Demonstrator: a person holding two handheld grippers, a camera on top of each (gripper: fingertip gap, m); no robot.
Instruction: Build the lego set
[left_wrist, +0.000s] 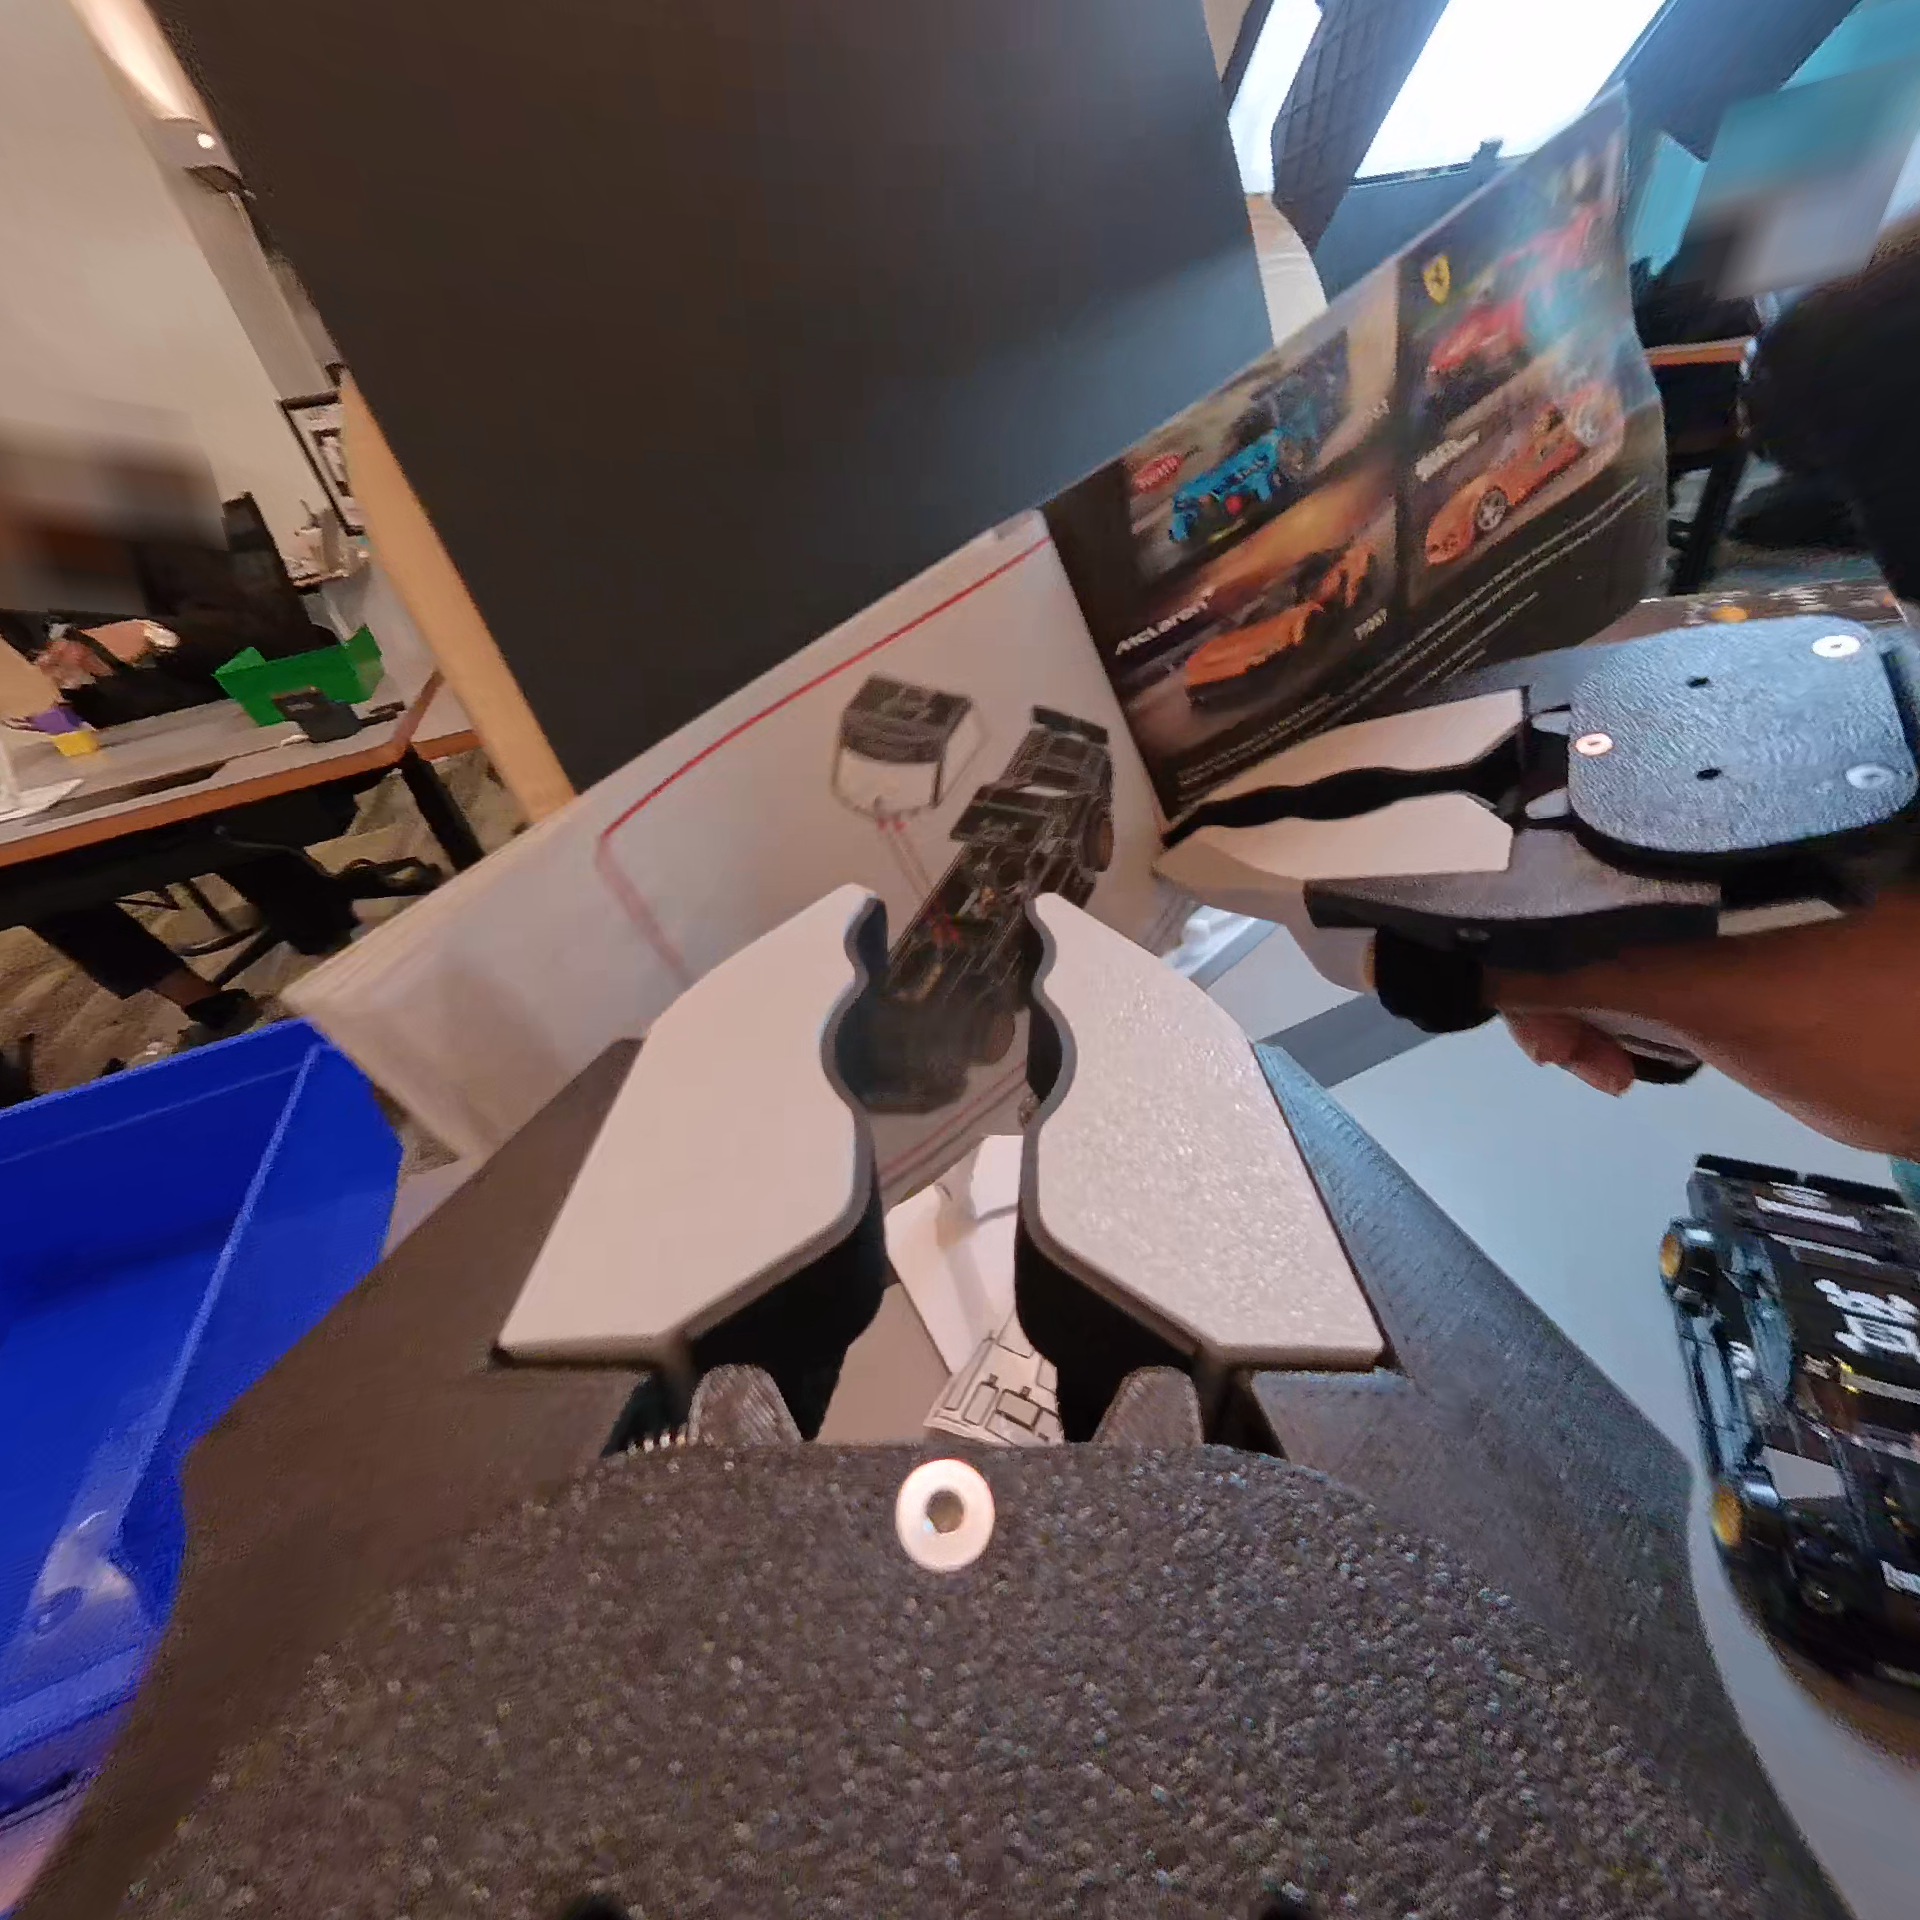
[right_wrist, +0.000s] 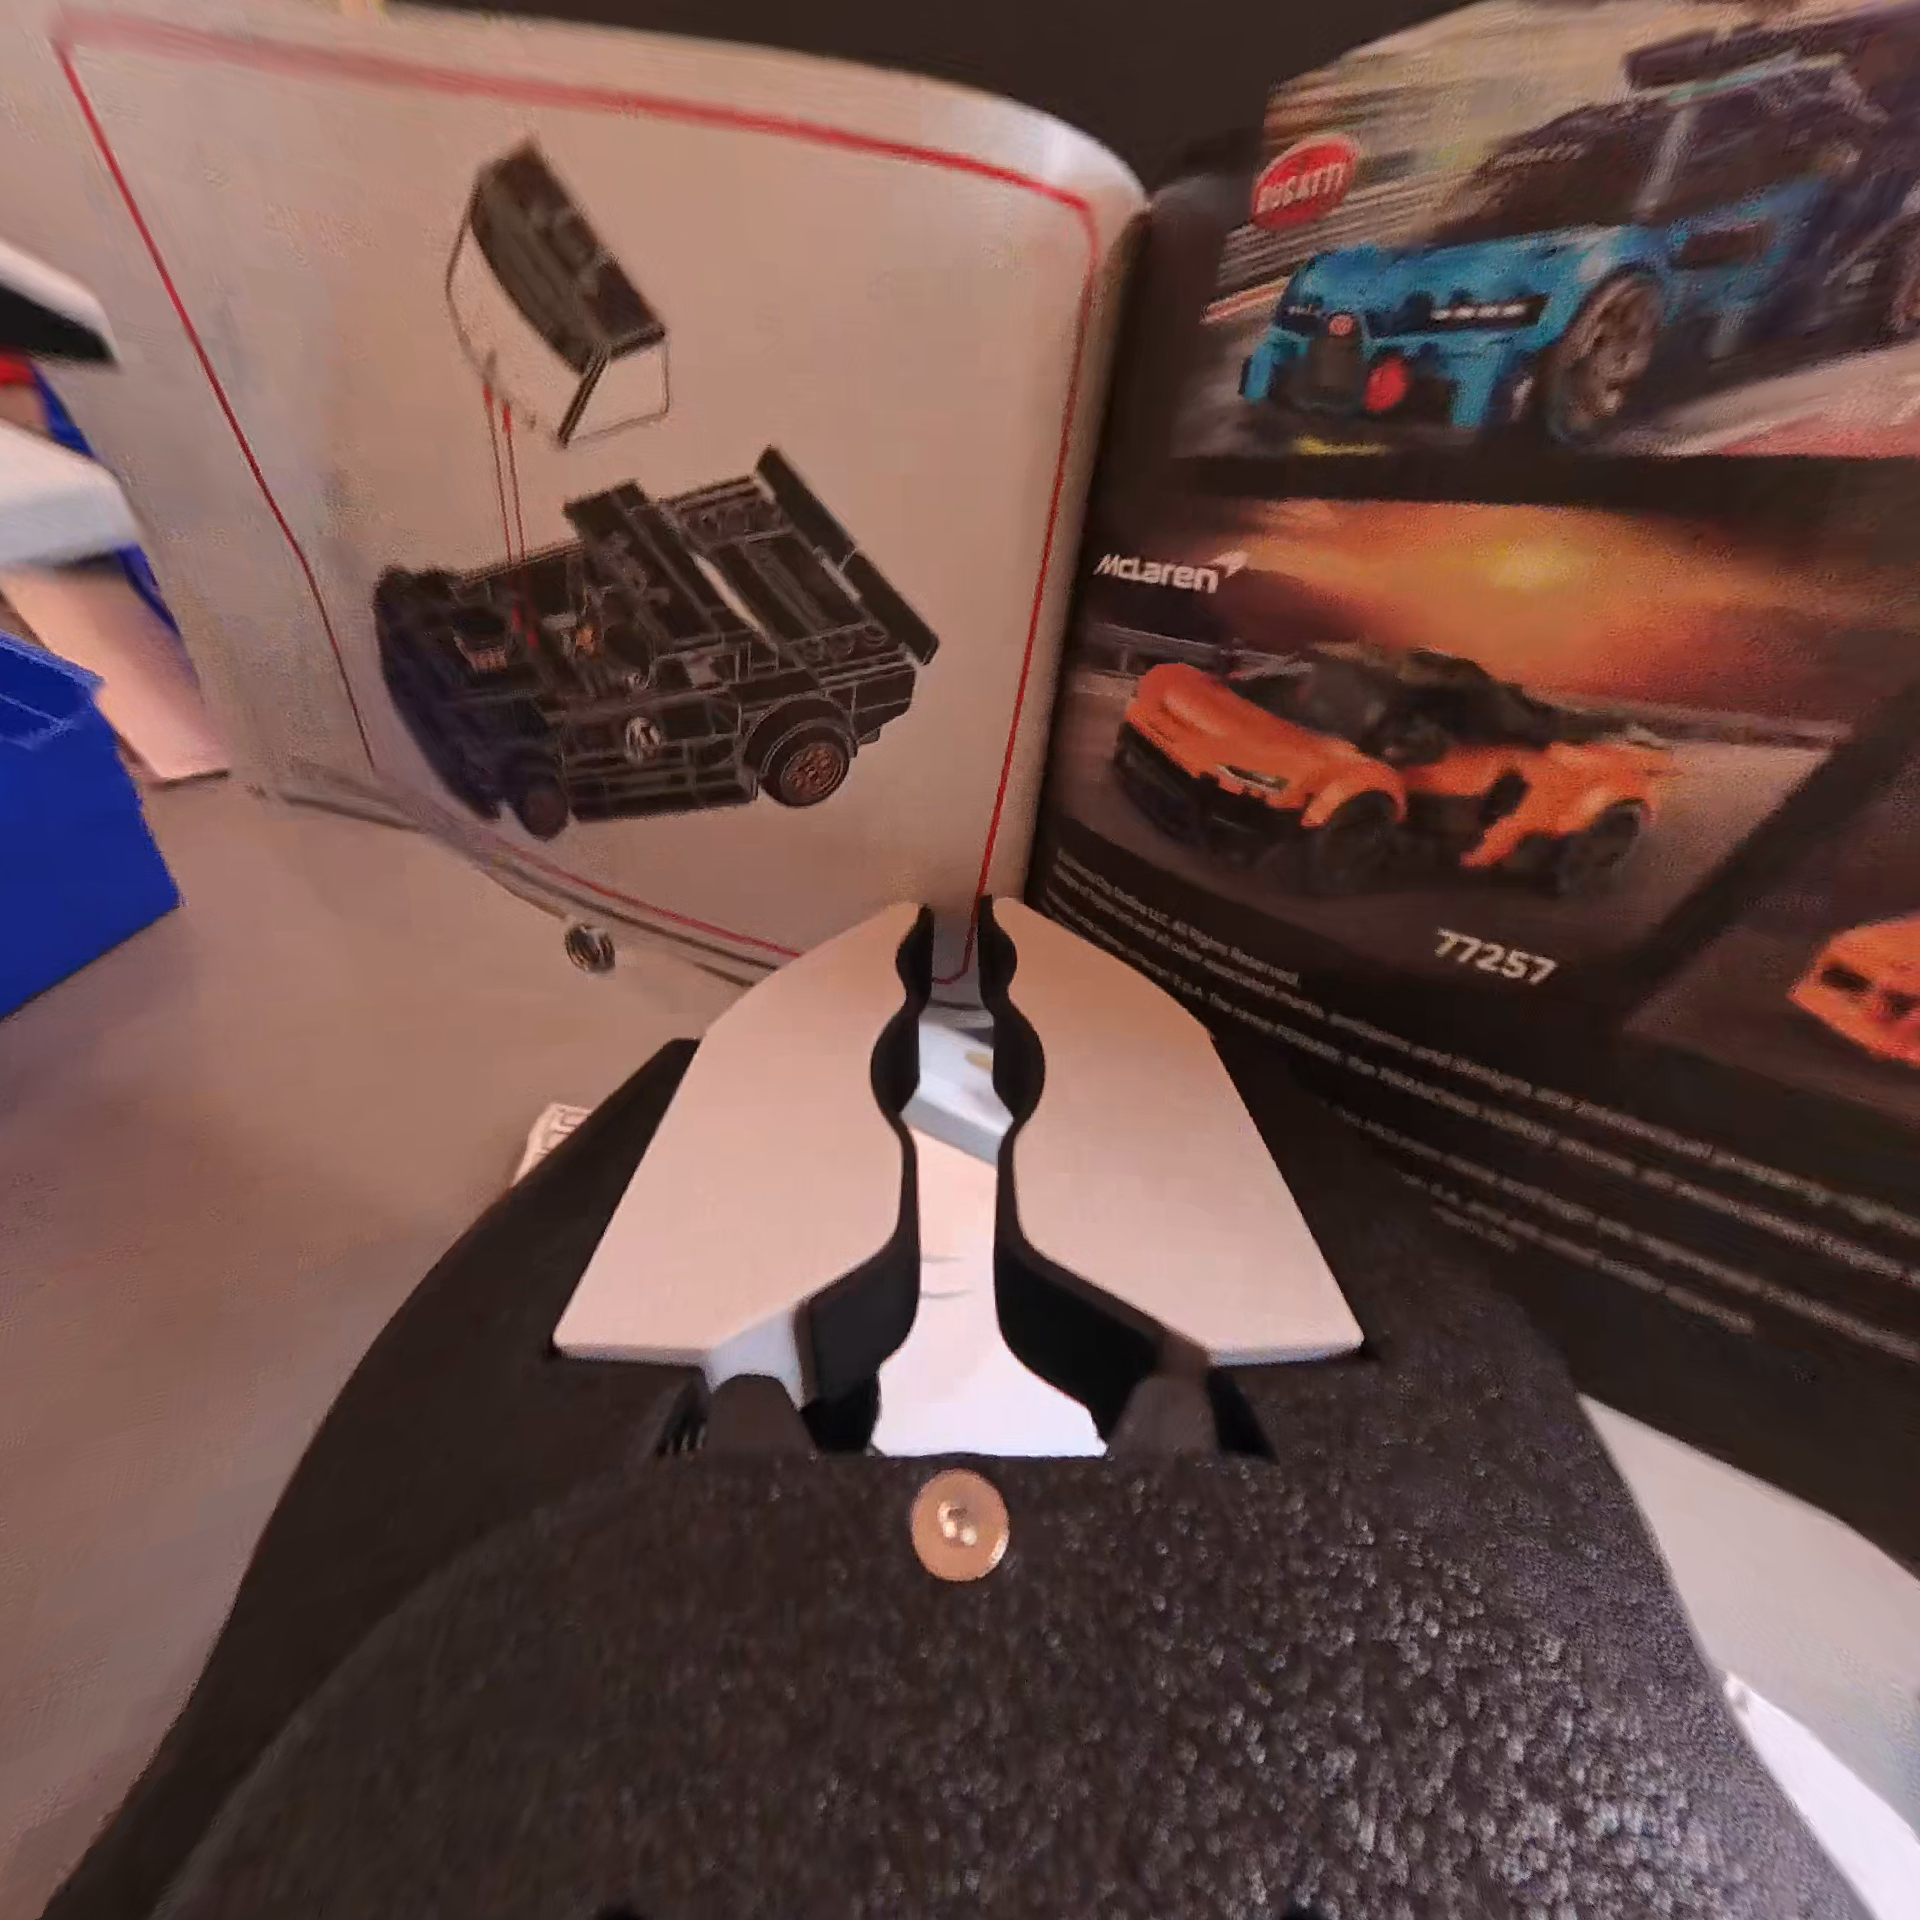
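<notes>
Instruction booklet (right_wrist: 644, 499) stands open ahead of both. Right hand-held gripper (right_wrist: 956, 920), fingers narrowly apart around the page's lower edge, grip unclear. Left hand-held gripper (left_wrist: 956, 914) apart, empty. Black lego car (left_wrist: 1808, 1423) lies on grey counter (left_wrist: 1475, 1101) right of left gripper, long axis running away from it. Blue bin (left_wrist: 156, 1247) at left edge; office room behind.

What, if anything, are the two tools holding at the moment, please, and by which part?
The right tool pinches the instruction booklet by its lower edge, near the spine. The left tool is open and holds nothing.
</notes>
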